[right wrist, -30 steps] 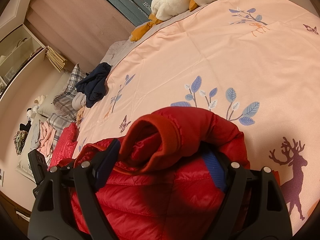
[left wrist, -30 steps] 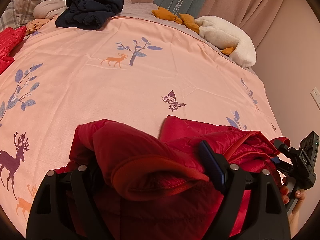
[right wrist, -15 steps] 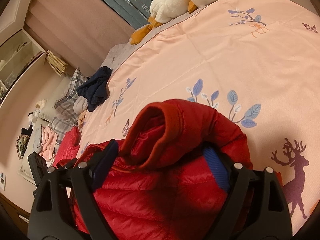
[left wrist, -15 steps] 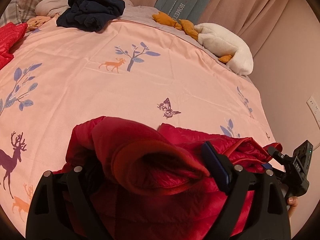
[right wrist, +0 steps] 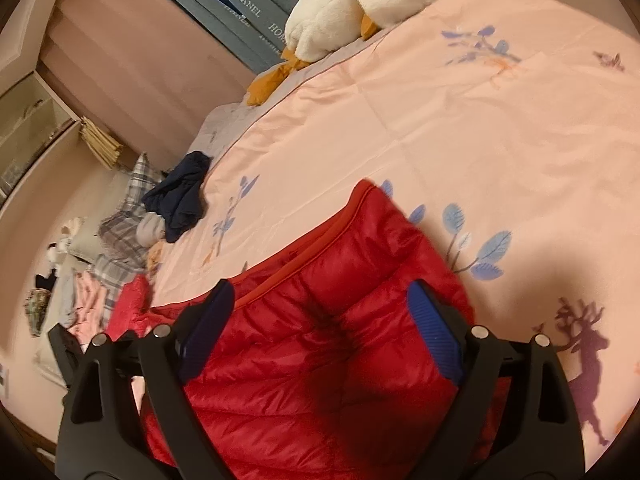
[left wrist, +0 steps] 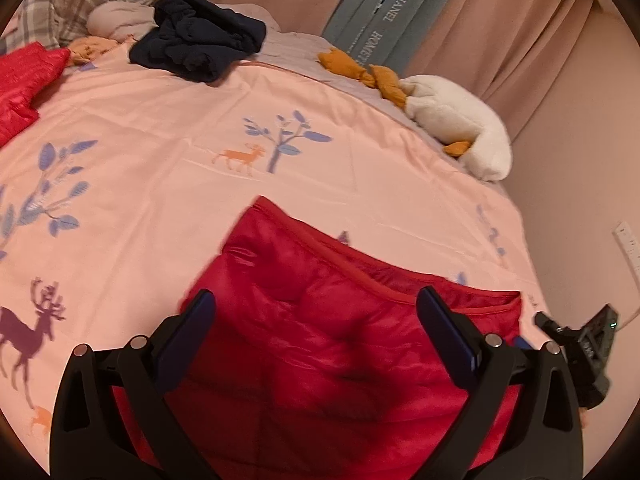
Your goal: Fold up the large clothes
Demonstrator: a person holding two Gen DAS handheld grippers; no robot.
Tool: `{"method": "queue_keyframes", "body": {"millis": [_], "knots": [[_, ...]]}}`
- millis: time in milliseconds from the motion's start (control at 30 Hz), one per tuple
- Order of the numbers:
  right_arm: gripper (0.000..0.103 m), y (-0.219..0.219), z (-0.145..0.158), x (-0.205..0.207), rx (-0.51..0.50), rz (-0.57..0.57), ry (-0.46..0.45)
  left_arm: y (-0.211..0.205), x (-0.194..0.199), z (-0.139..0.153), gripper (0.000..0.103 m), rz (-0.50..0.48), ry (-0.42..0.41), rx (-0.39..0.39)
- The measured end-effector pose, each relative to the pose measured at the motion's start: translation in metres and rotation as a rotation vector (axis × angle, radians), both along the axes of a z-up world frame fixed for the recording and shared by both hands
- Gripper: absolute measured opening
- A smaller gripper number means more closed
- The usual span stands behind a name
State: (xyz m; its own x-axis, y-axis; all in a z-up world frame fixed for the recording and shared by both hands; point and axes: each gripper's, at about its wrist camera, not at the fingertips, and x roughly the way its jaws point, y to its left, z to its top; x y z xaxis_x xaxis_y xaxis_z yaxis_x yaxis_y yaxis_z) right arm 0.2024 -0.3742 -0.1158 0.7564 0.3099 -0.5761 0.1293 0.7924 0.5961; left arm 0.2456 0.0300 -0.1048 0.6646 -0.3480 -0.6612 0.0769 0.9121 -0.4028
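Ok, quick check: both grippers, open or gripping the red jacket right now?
Left gripper: open, jaws have just been opening, red jacket lying loose between them.
Right gripper: open, jaws just widened, nothing gripped.

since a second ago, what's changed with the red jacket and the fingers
Both grippers, left and right, have just been opening and let go of the red jacket: its bunched fold dropped from between the fingers and now lies flat on the bedspread. The navy clothes and plush toy stayed put.

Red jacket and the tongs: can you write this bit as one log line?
left tongs: open, just widened | right tongs: open | red jacket: flat on bed, released
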Motion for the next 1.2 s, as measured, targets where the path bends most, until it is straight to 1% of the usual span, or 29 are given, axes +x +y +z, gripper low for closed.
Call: {"method": "queue_keyframes", "body": {"millis": [133,200,267,367,467,567,633,767,833,900,1000,1100,1200], "knots": [[0.09,0.01,0.016,-0.008,-0.137,0.0,-0.013,0.0,-0.008,0.002,0.101,0.0,-0.009,0.121],[0.09,0.014,0.02,-0.012,-0.201,0.022,-0.012,-0.003,-0.017,0.002,0.101,-0.019,-0.021,0.203],[0.09,0.018,0.02,-0.012,-0.271,0.041,0.002,-0.005,-0.022,0.0,0.101,-0.041,-0.03,0.254],[0.09,0.021,0.012,0.001,-0.294,0.057,0.047,-0.012,-0.025,-0.011,0.101,-0.069,-0.008,0.319],[0.09,0.029,-0.003,0.021,-0.338,0.081,0.123,-0.013,-0.021,-0.028,0.101,-0.076,0.035,0.34],[0.09,0.039,-0.025,0.04,-0.372,0.117,0.227,-0.009,-0.018,-0.038,0.101,-0.074,0.062,0.316],[0.09,0.04,-0.038,0.044,-0.364,0.131,0.265,-0.006,-0.018,-0.041,0.101,-0.075,0.067,0.295],[0.092,0.034,-0.046,0.044,-0.315,0.123,0.274,-0.008,-0.017,-0.047,0.101,-0.073,0.075,0.295],[0.092,0.032,-0.045,0.041,-0.303,0.117,0.259,-0.008,-0.017,-0.048,0.101,-0.068,0.075,0.293],[0.092,0.033,-0.037,0.034,-0.315,0.094,0.219,-0.009,-0.019,-0.046,0.102,-0.062,0.068,0.297],[0.092,0.033,-0.013,0.014,-0.337,0.068,0.113,-0.009,-0.026,-0.038,0.101,-0.044,0.05,0.303],[0.092,0.039,0.011,-0.012,-0.342,0.083,0.025,-0.01,-0.042,-0.025,0.101,-0.049,0.008,0.314],[0.092,0.054,0.028,-0.041,-0.39,0.123,-0.032,-0.013,-0.059,-0.011,0.101,-0.054,-0.038,0.335]]}}
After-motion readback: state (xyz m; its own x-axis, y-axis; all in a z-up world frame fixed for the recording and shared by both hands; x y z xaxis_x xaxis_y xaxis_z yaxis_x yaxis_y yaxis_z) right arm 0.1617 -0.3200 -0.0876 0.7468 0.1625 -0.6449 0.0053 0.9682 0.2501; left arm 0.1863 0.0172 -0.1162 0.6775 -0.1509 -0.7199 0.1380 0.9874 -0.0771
